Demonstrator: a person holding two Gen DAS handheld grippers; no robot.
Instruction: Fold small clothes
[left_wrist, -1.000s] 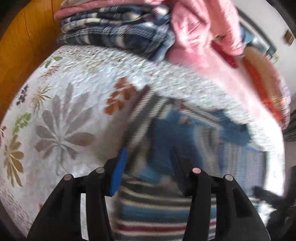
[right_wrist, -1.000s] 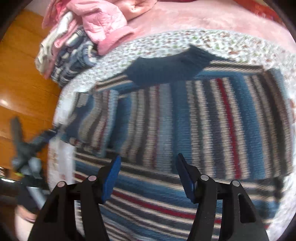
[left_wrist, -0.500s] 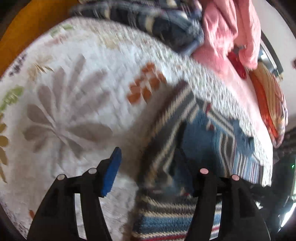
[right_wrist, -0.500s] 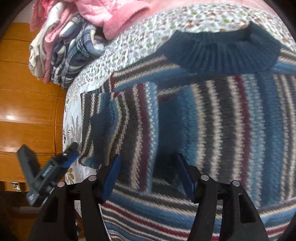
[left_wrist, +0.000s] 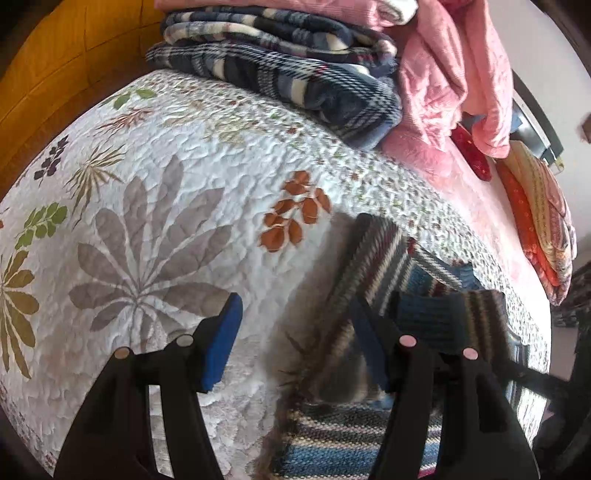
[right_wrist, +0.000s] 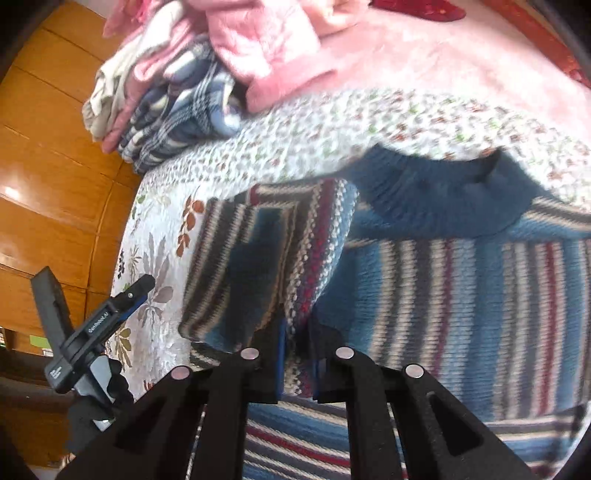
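A knitted sweater (right_wrist: 480, 295) striped in blue, grey, cream and red lies on a floral quilt (left_wrist: 147, 184), its dark blue collar (right_wrist: 443, 195) towards the far side. One sleeve (right_wrist: 251, 266) is folded over onto the body. My right gripper (right_wrist: 299, 354) is shut on a raised fold of the sweater at the sleeve's near edge. My left gripper (left_wrist: 295, 343) stands open over the quilt with nothing between its fingers, and the sweater's sleeve (left_wrist: 373, 266) lies just behind its right finger. In the right wrist view the left gripper (right_wrist: 142, 286) sits left of the sweater.
A stack of folded plaid and pink clothes (left_wrist: 295, 74) rests at the quilt's far edge, with pink bedding (right_wrist: 443, 74) beyond. An orange striped cushion (left_wrist: 535, 221) lies at the far right. Wooden panelling (right_wrist: 48, 184) runs along the left. The quilt's left part carries only its leaf print.
My right gripper has gone from open to shut on a fold of the sweater. My left gripper has shifted left, off the sweater and over the quilt, still open.
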